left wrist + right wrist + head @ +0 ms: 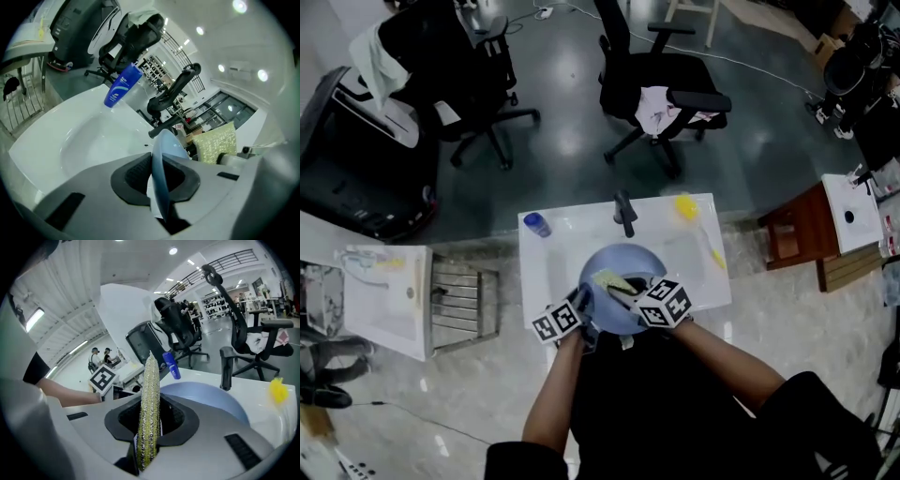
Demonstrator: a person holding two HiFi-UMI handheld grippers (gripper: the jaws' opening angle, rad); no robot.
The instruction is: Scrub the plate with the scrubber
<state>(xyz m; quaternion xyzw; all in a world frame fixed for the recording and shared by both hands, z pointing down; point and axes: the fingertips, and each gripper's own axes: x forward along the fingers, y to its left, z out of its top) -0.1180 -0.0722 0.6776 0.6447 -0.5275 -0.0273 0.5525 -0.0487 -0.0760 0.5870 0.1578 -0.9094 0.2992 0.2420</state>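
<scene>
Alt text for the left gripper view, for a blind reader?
The left gripper is shut on a light blue plate, seen edge-on over a white sink. Blue bottle on the sink's rim; yellow-green scrubber at right.

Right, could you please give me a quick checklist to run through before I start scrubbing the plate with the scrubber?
1. Is the left gripper shut on the plate? Ok, the jaws clamp its rim.
2. Is the right gripper shut on the scrubber? Ok, it stands upright between the jaws.
3. Is the plate over the sink? Ok.
4. Is the scrubber touching the plate's face? Cannot tell; in the head view it lies over the plate, but contact is unclear.
5. Is the faucet clear of the plate? Ok, it stands behind it.
6. Is the blue bottle out of the way? Ok, it is at the sink's back left corner.
</scene>
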